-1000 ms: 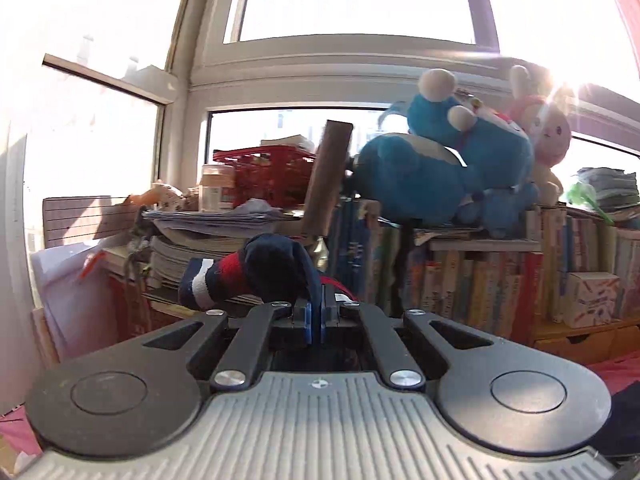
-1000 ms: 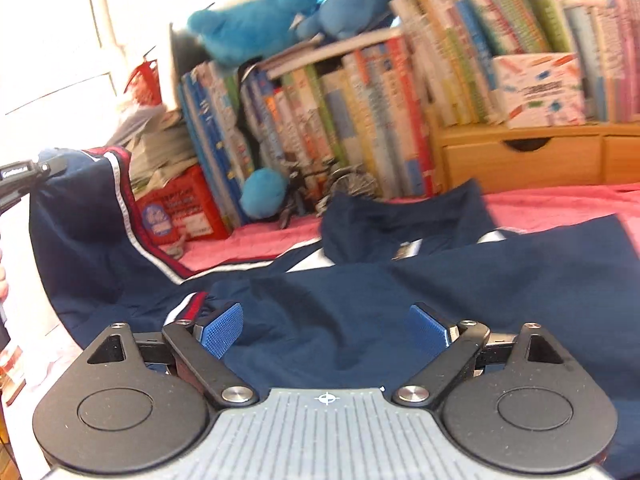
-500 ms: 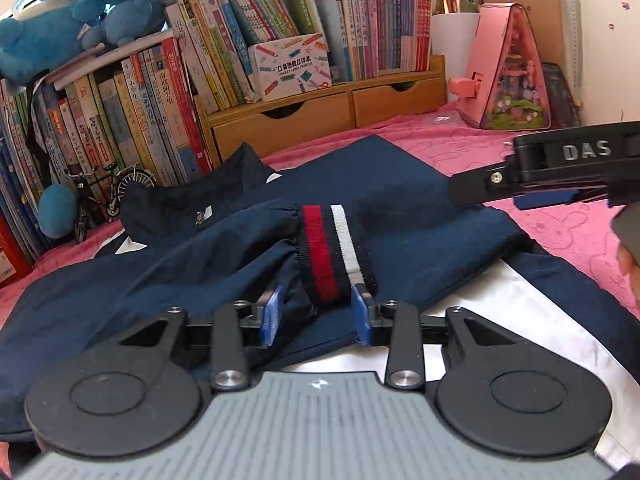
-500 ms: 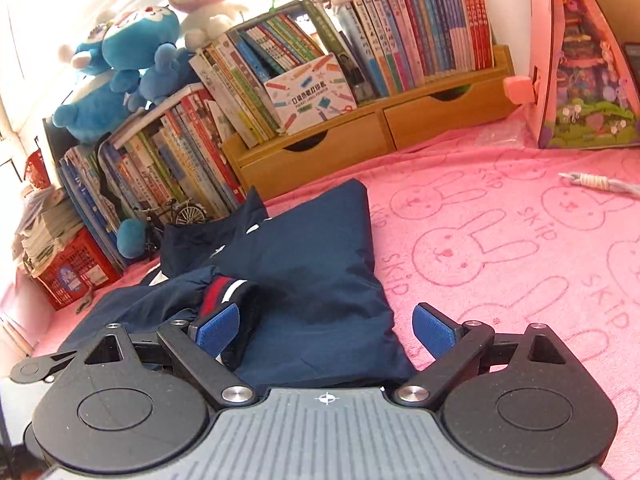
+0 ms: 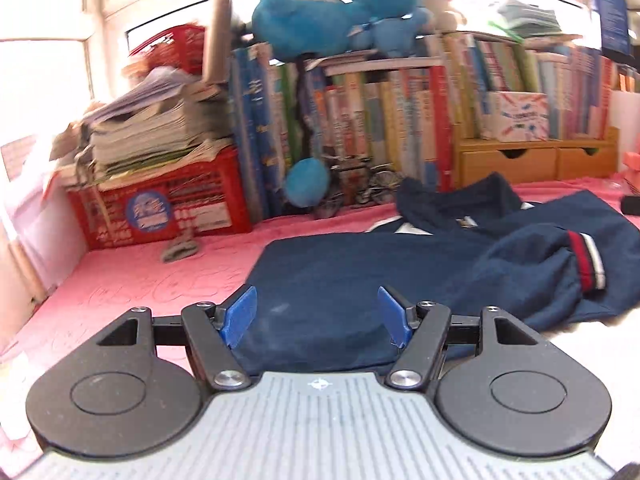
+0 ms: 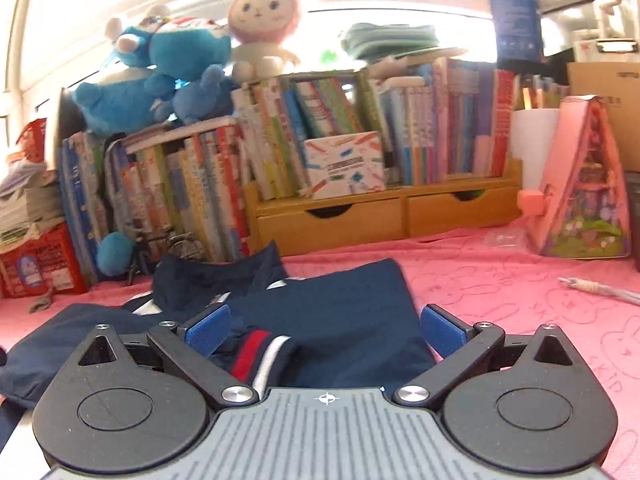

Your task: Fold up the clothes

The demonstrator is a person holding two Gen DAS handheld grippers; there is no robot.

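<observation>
Left hand-held gripper (image 5: 316, 316) first: its blue pads (image 5: 239, 314) stand apart, jaws having just been opening, and nothing is pinched between them, only the flat navy jacket (image 5: 340, 276) lying underneath. The folded body of that garment spreads out on the pink bunny-print cloth (image 5: 152, 276) covering the desk. Off to the right in this view, the sleeve is bunched up on top of the jacket, its red, white and navy striped cuff (image 5: 587, 262) facing the camera, well clear of the pads.

Over to the right hand-held gripper (image 6: 326, 330): jaws spread very wide, having just opened a little further, gripping nothing. The cuff lies right below the gap, nearer the left pad (image 6: 208, 328); whether it touches that pad I cannot tell. Beyond it, the jacket's folded panel ends in a straight edge on the pink cloth, and the collar (image 6: 220, 272) stands crumpled at the far end.

Further back: a small white cord (image 6: 596, 289) lies on the cloth to the right, a pink house-shaped toy (image 6: 584, 188) beside it. At the back, a wooden shelf with two drawers (image 6: 384, 210) carries rows of books (image 6: 440, 120), a red crate (image 5: 160, 208) holds stacked papers, and blue plush toys (image 6: 160, 68) and a pink-hooded bunny plush (image 6: 262, 12) sit on top against the bright window.
</observation>
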